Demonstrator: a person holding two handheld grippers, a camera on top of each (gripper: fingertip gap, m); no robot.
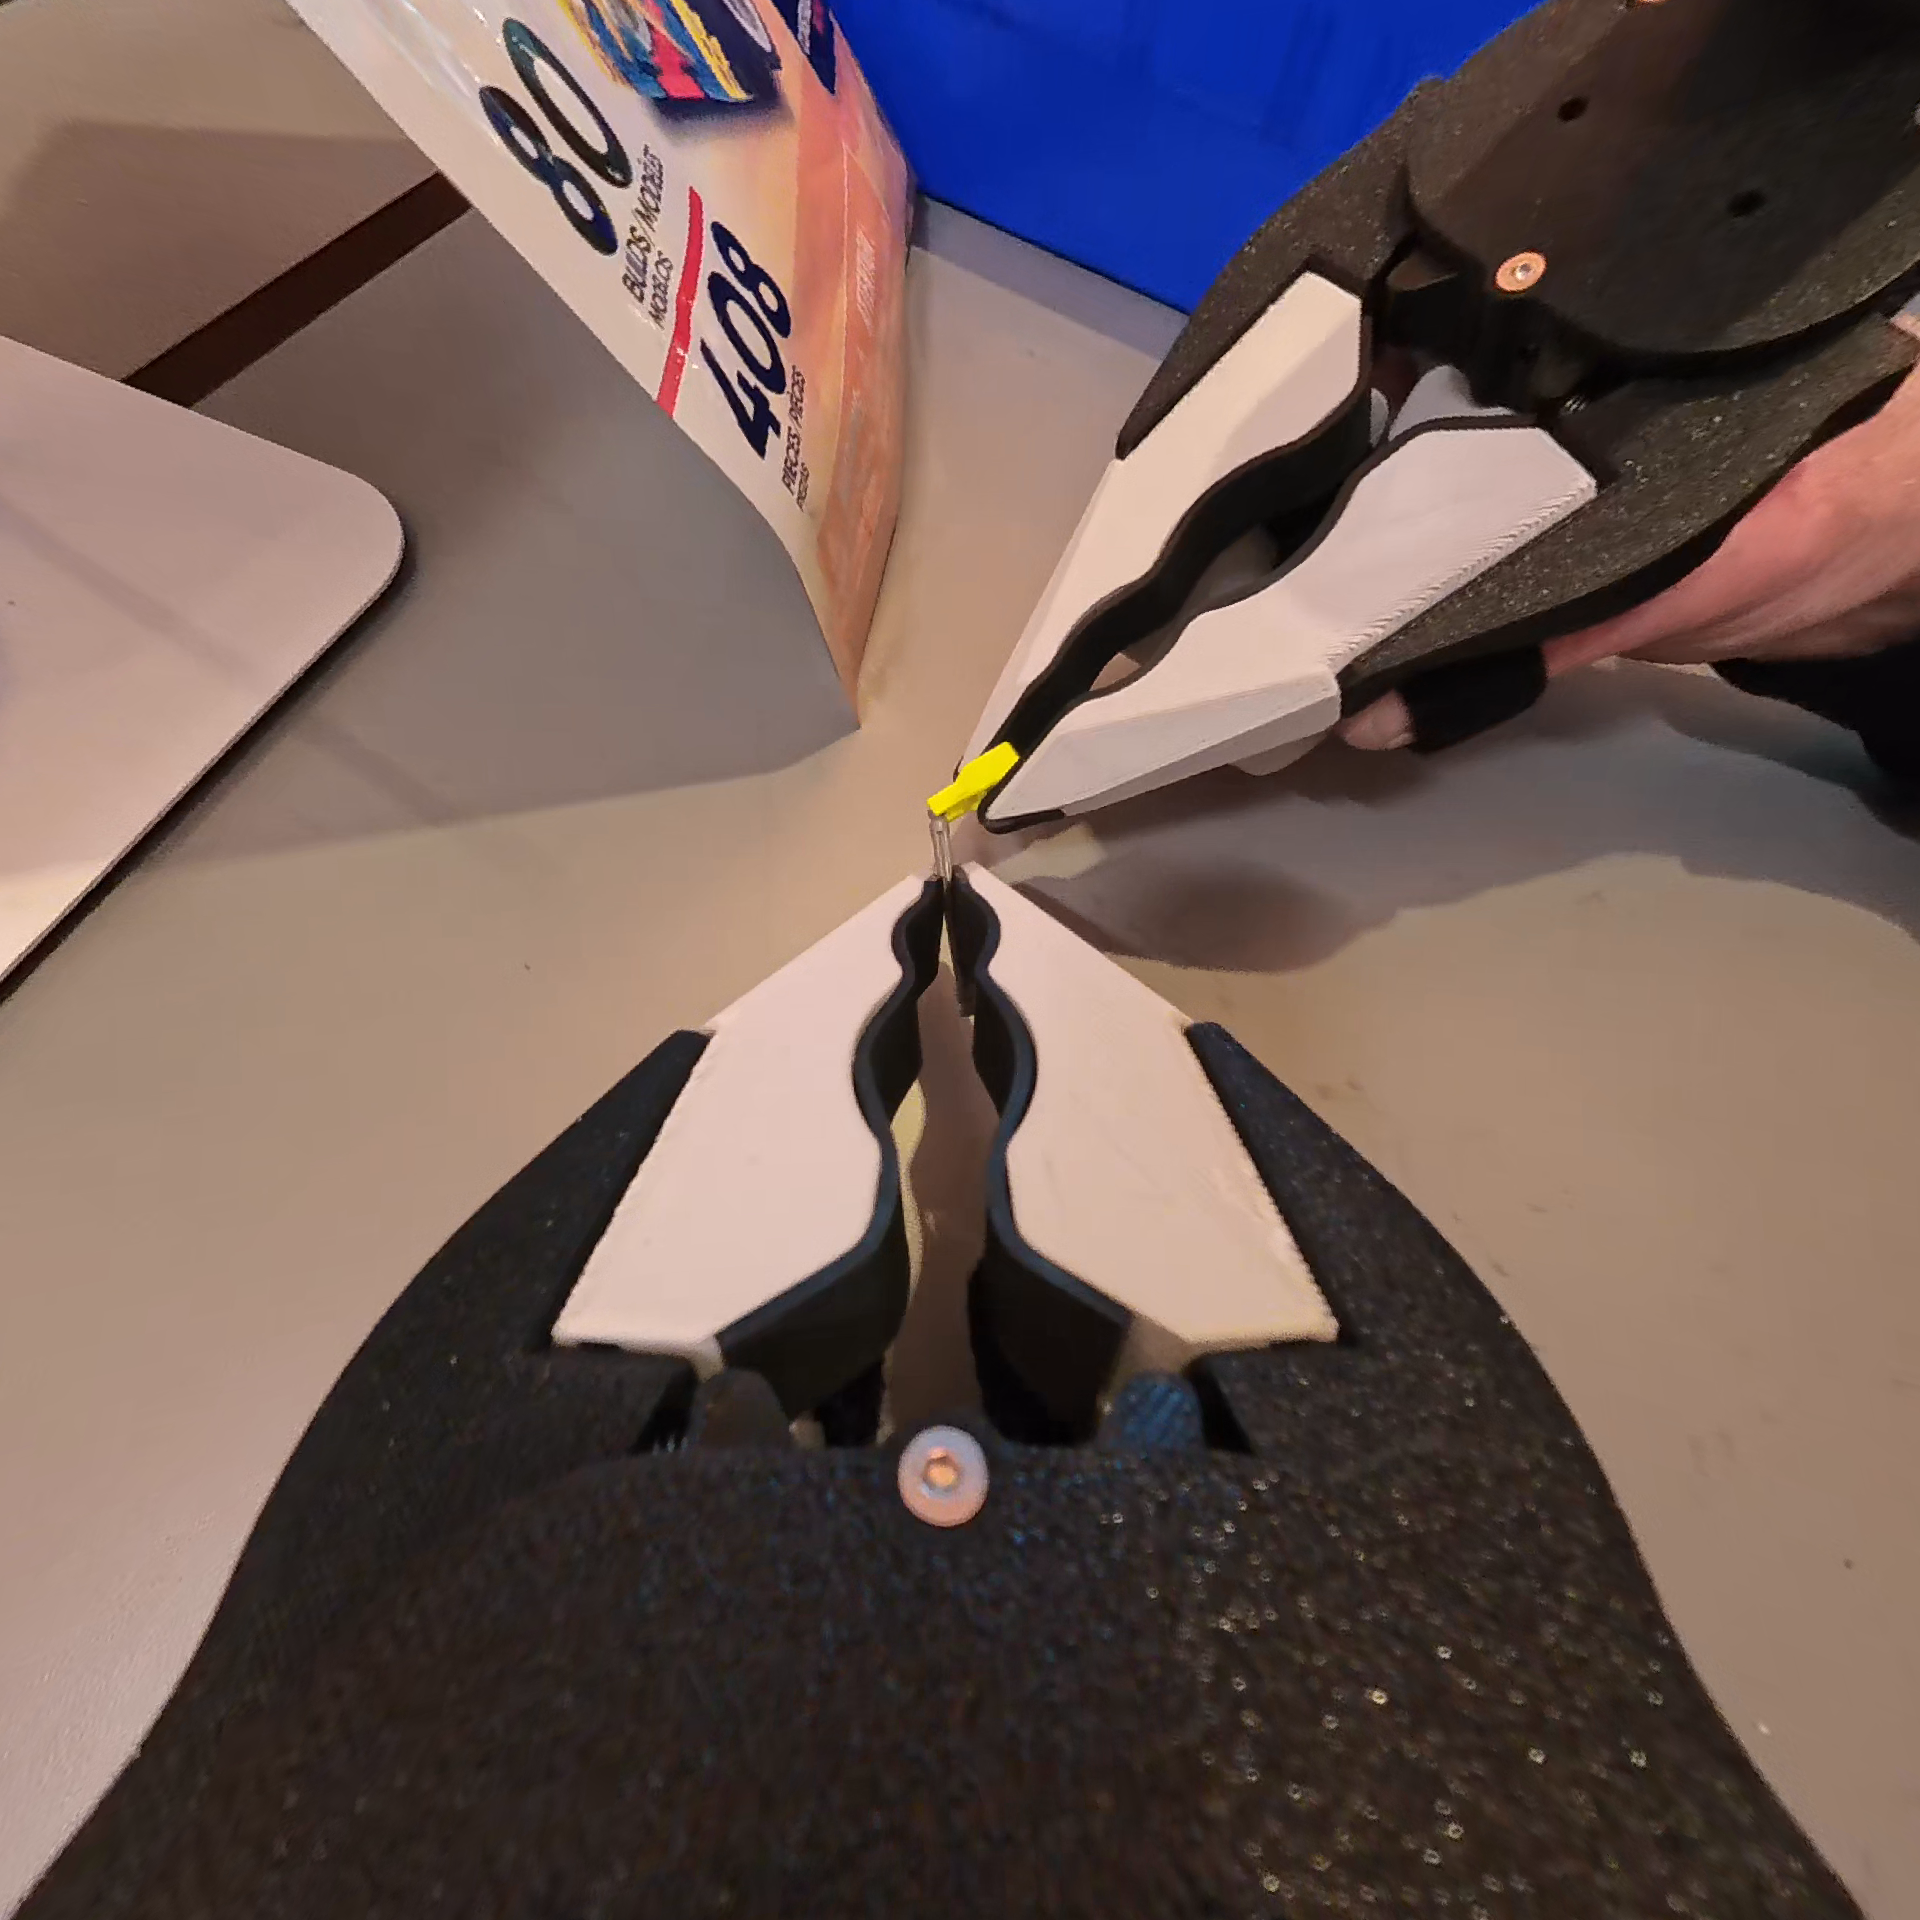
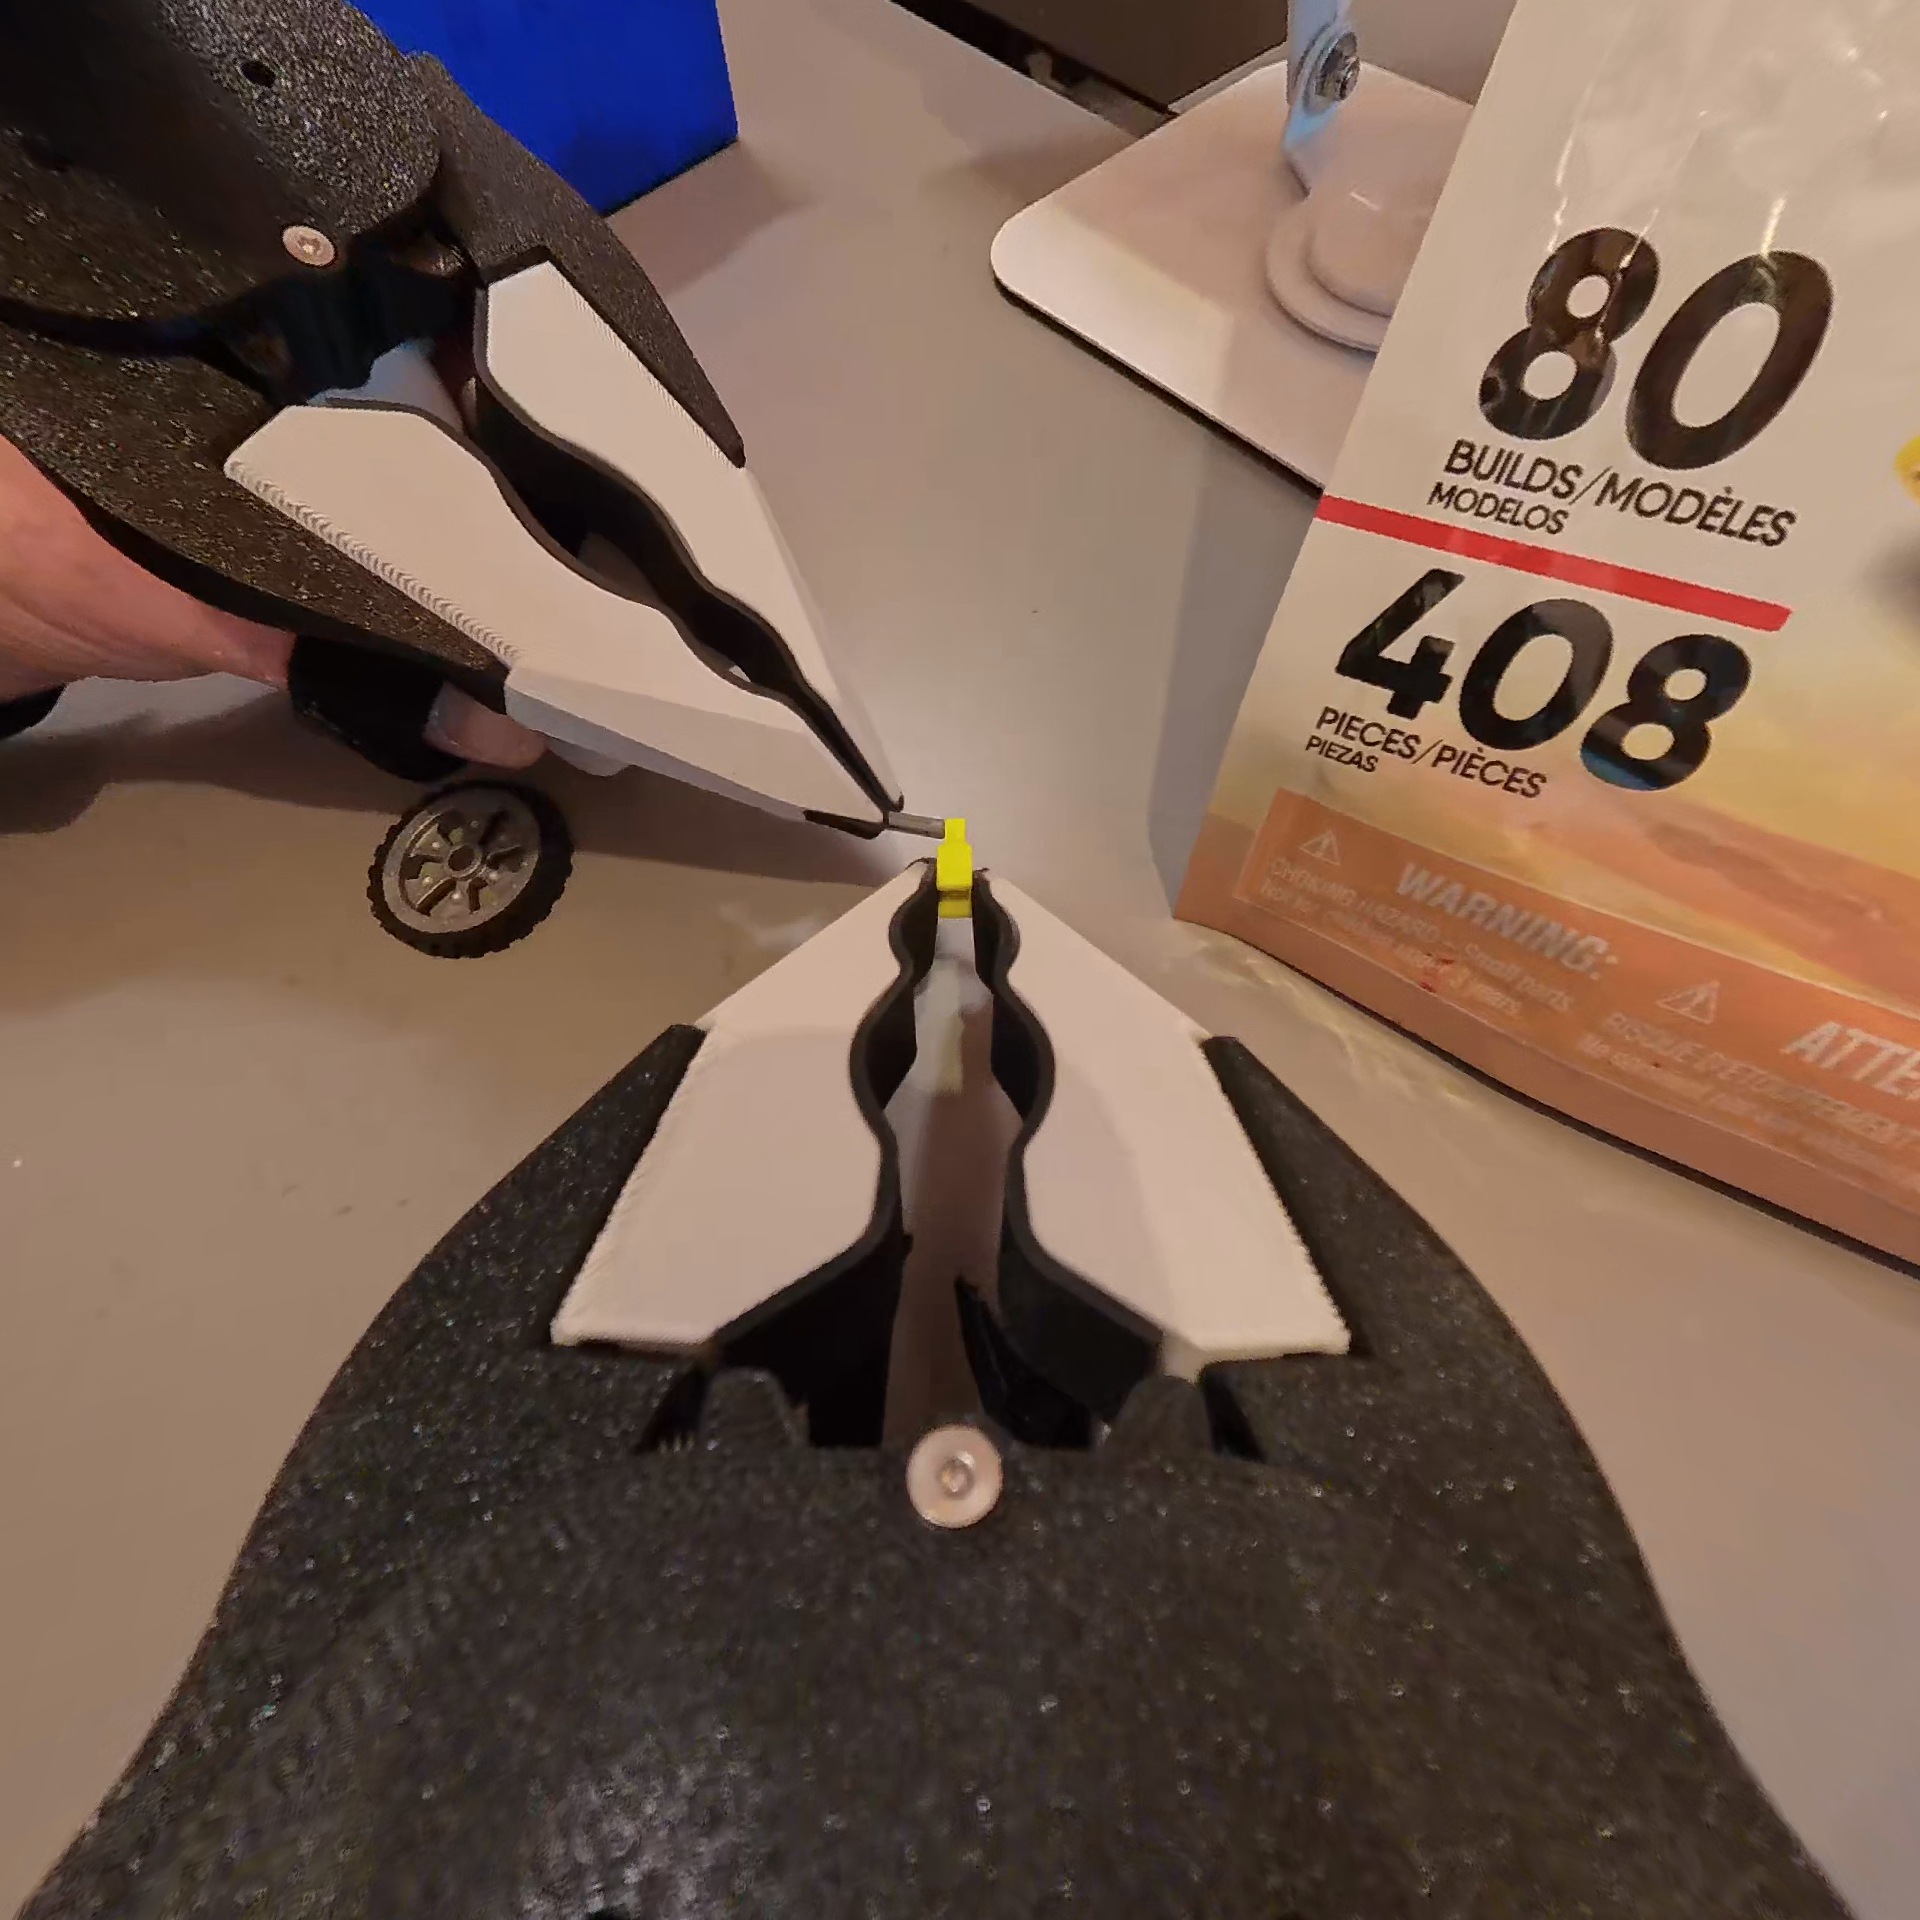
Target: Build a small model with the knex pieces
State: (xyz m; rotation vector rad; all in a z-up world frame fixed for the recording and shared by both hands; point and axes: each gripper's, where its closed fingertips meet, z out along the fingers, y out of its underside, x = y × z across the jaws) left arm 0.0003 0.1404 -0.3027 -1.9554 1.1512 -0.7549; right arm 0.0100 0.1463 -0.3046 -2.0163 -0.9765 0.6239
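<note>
My left gripper [image 1: 945, 883] is shut on a thin grey metal pin [image 1: 941, 844] that sticks out past its tips. My right gripper [image 1: 987, 795] comes in from the upper right and is shut on a small yellow plastic piece [image 1: 972, 781]. The pin's free end touches the yellow piece. In the right wrist view the right gripper [image 2: 954, 885] holds the yellow piece [image 2: 953, 868] upright, and the left gripper [image 2: 883, 819] points the pin [image 2: 920, 827] at its top from the left. Both are held just above the grey table [image 2: 987, 582].
A toy wheel with a black tyre [image 2: 470, 868] lies on the table under the left gripper. A printed building-set box [image 2: 1610, 644] [image 1: 727, 312] stands close behind. A white stand base [image 2: 1164, 291] [image 1: 177, 582] and a blue object [image 1: 1143, 114] lie farther back. Less than 4 cm separates the two grippers' tips. The blue object [image 1: 1143, 114] is about equally far from each gripper, around 25 cm.
</note>
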